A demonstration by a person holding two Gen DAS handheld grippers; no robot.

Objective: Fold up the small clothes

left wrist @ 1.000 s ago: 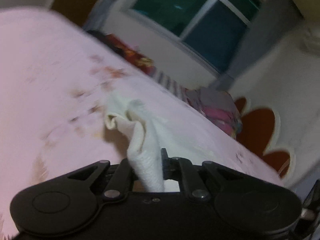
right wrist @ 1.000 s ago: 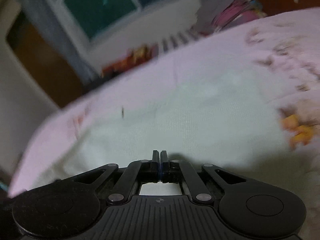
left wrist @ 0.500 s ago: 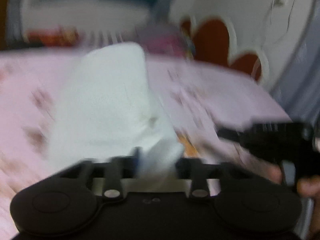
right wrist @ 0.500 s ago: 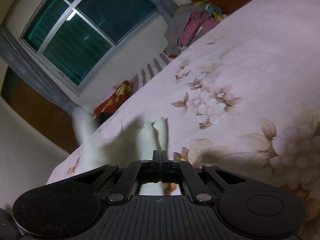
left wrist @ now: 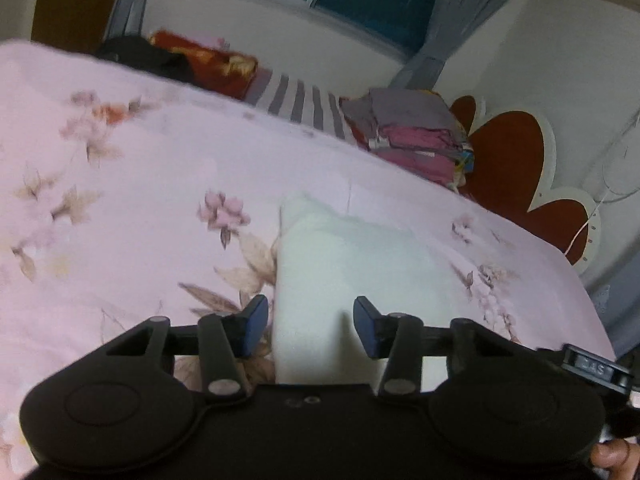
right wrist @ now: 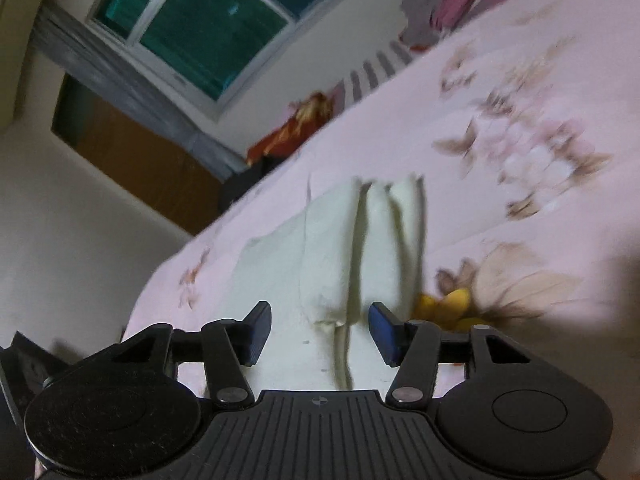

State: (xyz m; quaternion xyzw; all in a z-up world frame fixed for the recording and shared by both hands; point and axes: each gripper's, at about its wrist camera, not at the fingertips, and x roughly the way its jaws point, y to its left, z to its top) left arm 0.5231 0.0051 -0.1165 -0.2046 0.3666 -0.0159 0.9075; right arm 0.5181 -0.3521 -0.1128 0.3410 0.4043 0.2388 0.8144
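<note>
A bed [left wrist: 168, 184] in a pink floral sheet stands below a dark window [right wrist: 208, 28] with grey curtains [left wrist: 452, 20] and white walls [left wrist: 520, 60].

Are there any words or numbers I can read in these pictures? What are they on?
Only one spot has writing:
Small raised letters on the black part at the right edge of the left wrist view: too blurred to read.
Nothing readable on the white cloth, the flowered bedsheet or the folded clothes pile.

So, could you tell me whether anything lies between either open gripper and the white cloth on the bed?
Nothing visible does. The white cloth lies on the pink floral bedspread directly ahead of the left gripper and right gripper, both open, pads clear of the fabric.
</note>
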